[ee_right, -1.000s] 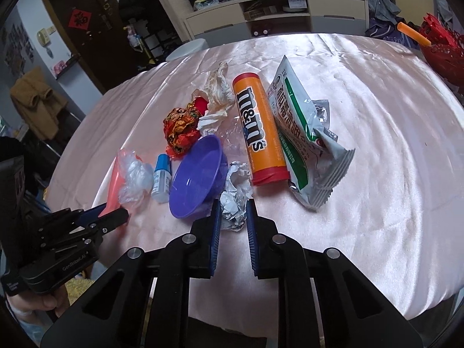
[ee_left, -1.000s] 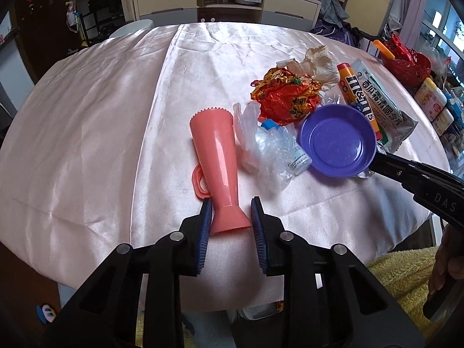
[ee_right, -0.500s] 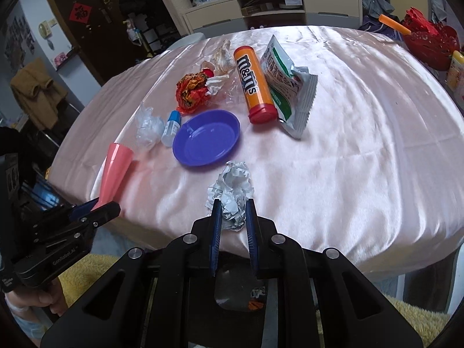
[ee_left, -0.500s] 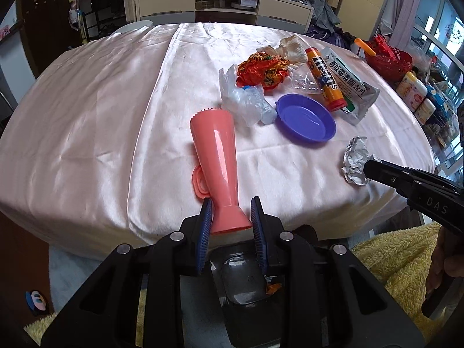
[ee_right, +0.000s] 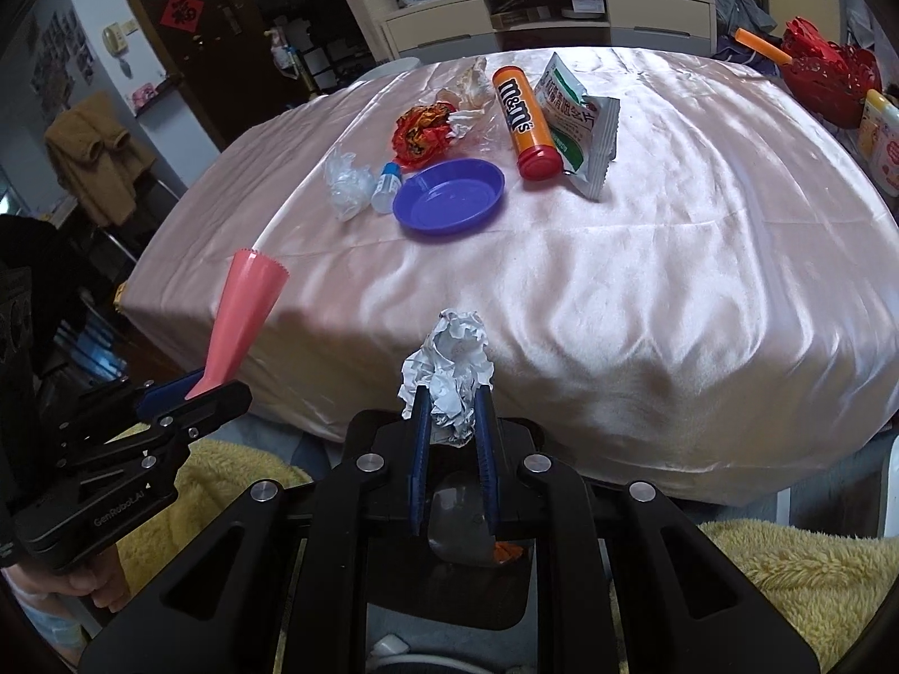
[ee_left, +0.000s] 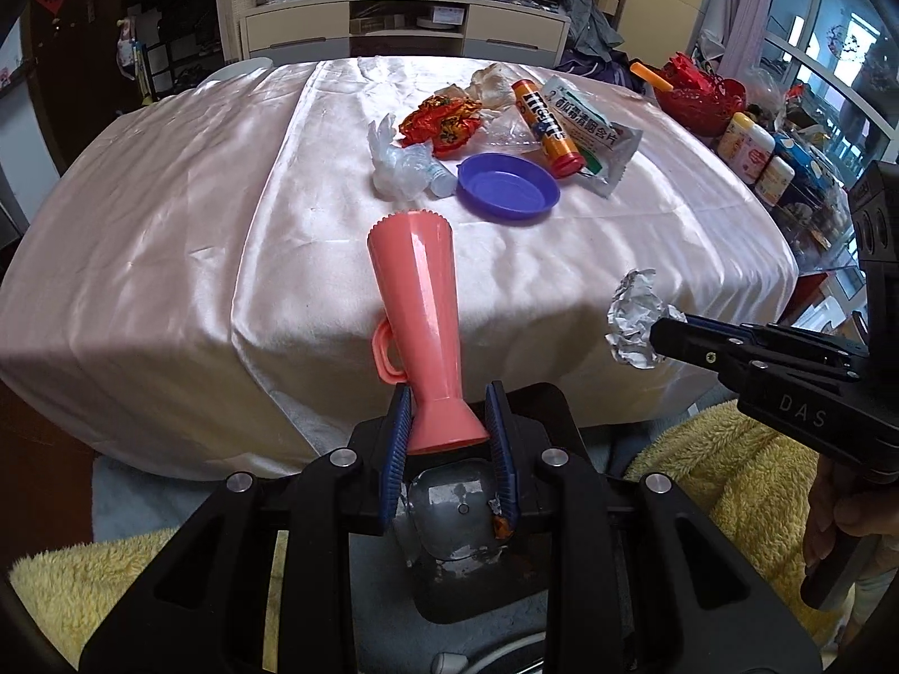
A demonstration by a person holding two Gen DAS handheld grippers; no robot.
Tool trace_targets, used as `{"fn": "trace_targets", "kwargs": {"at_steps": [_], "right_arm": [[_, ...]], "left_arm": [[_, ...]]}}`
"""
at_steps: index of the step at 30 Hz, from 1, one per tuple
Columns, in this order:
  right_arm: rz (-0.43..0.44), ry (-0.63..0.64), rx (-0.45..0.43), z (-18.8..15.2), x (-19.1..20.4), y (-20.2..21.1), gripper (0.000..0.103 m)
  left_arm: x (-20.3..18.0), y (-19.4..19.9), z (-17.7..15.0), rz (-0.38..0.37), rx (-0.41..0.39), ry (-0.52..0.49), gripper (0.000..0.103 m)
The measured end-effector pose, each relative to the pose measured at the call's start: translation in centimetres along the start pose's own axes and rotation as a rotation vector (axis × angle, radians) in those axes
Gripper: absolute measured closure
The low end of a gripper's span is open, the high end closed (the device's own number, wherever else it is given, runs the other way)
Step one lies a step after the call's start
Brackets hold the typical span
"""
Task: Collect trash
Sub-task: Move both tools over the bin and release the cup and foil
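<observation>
Crumpled foil ball [ee_right: 449, 379] is pinched between the right gripper [ee_right: 453, 421] pads, held in the air in front of the table edge, off the cloth. Lower part of the ball sits between the pads, so its full shape is hidden there; in the left view the same ball [ee_left: 635, 326] sticks out past the fingertips.

Left gripper [ee_left: 449, 427] is clamped on the flared foot of the pink plastic cup [ee_left: 418, 309], cup pointing away from the camera, also clear of the table. The handle loop shows on its left side; the inside of the cup can't be seen.

Under both grippers there's a dark bin [ee_left: 466, 511] with a shiny liner and an orange scrap [ee_left: 502, 528] inside. Mostly blocked by the gripper bodies; contents hard to make out.

Remaining on the pink tablecloth [ee_right: 674, 236]: purple dish [ee_right: 449, 202], clear plastic wad [ee_right: 345, 180], small blue-capped bottle [ee_right: 387, 185], red-orange wrapper [ee_right: 421, 132], orange candy tube [ee_right: 525, 118], white-green snack pouch [ee_right: 579, 123], crumpled tissue [ee_right: 472, 81] behind them. All clustered near the far middle, some overlapping.

Yellow fleece [ee_right: 786, 567] at the bottom corners, cut off. A hand [ee_left: 831, 517] holding the right gripper is partly out of frame.
</observation>
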State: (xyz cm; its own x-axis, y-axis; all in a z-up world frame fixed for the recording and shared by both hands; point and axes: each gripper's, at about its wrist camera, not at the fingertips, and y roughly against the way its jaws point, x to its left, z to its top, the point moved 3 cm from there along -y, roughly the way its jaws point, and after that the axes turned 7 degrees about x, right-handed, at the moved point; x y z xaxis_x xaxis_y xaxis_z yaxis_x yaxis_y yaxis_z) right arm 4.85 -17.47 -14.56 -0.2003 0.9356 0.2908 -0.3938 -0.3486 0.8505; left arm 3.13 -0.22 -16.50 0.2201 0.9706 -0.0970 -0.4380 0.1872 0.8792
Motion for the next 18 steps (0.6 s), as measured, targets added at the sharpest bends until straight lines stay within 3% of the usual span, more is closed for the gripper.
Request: {"fn": "trace_targets", "kwargs": {"at_steps": [6,18], "right_arm": [[-0.002,-0.003,0.027,-1.9,0.1,-0.3,0.086],[-0.026,-0.016,0.160,-6.0,-0.8,-4.8,0.086]], "left_arm": [[-1.5,-0.9,-2.3,-0.029,0.048,-0.019,0.078],[-1.4,-6.8,-6.5,-0.083,0.210,0.024,0.077]]}}
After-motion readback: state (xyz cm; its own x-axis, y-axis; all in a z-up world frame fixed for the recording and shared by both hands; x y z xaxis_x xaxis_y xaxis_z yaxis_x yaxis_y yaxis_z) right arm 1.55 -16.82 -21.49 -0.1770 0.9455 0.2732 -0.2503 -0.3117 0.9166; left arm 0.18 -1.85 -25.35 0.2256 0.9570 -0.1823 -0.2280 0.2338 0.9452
